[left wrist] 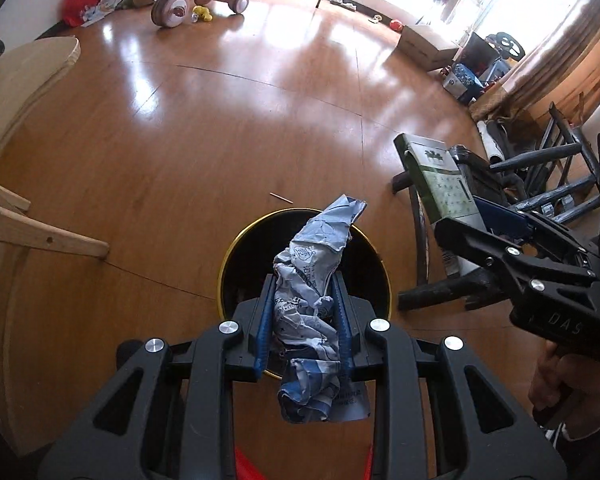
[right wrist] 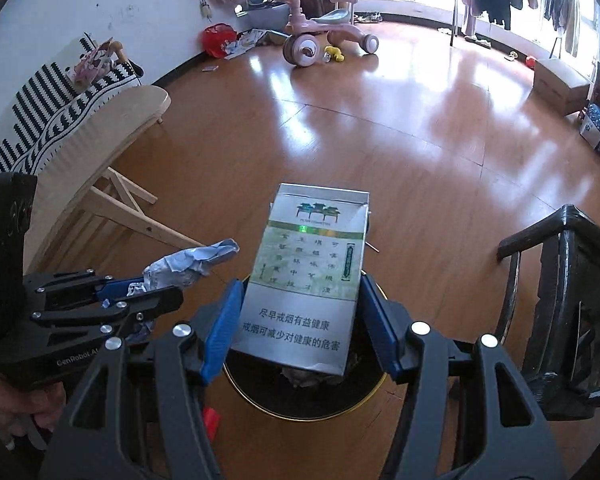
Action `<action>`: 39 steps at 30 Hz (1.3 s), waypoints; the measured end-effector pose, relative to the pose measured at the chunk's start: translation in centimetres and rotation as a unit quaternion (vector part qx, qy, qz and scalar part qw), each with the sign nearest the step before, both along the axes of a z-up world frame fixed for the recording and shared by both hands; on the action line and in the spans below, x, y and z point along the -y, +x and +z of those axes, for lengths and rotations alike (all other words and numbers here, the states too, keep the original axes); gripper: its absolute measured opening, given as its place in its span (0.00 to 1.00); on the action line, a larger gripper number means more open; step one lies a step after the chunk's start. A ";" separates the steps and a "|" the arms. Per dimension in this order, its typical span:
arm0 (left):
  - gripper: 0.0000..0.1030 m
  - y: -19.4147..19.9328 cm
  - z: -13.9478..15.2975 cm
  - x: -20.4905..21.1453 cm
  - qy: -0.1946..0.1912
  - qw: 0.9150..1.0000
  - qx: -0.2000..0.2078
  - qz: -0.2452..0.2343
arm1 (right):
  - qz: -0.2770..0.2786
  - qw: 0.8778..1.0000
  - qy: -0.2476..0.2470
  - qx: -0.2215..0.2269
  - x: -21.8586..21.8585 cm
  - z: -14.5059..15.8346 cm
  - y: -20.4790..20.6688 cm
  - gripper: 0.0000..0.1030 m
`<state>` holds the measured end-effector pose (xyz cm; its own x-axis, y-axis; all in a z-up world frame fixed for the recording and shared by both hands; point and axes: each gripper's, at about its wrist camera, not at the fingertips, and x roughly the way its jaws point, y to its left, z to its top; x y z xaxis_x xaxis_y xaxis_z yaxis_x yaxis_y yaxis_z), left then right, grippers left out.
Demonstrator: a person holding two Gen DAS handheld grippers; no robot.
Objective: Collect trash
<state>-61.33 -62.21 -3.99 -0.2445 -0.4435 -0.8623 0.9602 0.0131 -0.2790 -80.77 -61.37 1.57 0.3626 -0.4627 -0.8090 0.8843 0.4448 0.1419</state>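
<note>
My left gripper [left wrist: 303, 296] is shut on a crumpled blue and white wrapper [left wrist: 314, 264], held above a round black bin with a gold rim [left wrist: 225, 264] on the wooden floor. The right gripper [right wrist: 300, 300] is shut on a grey and green cigarette pack [right wrist: 312, 264], its blue pads pressed on both sides, over the same bin [right wrist: 312, 414]. The left wrist view shows the right gripper [left wrist: 480, 196] with the pack [left wrist: 436, 172] at right. The right wrist view shows the left gripper [right wrist: 152, 288] with the wrapper [right wrist: 188, 264] at left.
A light wooden table [left wrist: 16, 92] with a slanted leg [right wrist: 140, 224] stands left of the bin. A dark wooden chair [right wrist: 564, 300] stands right of it. A pink tricycle [right wrist: 320, 32], a red bag [right wrist: 218, 38], boxes [left wrist: 424, 46] and a striped sofa [right wrist: 40, 116] line the room's edges.
</note>
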 end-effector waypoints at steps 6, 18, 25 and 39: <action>0.26 -0.1 0.1 0.1 -0.002 1.000 -0.003 0.002 | -0.001 1.000 0.001 -0.002 0.4 0.1 0.1 0.57; 0.89 0.5 0.5 -0.1 -0.002 1.000 -0.008 0.019 | -0.025 1.000 -0.006 0.006 0.5 0.9 -1.2 0.84; 0.91 4.6 3.8 -2.2 -0.025 0.998 -0.010 0.062 | 0.013 0.999 -0.031 0.012 1.3 3.5 2.5 0.92; 0.94 36.1 18.9 -27.7 -0.146 0.903 0.071 0.398 | 0.329 0.935 -0.107 0.083 -5.8 14.3 37.0 0.93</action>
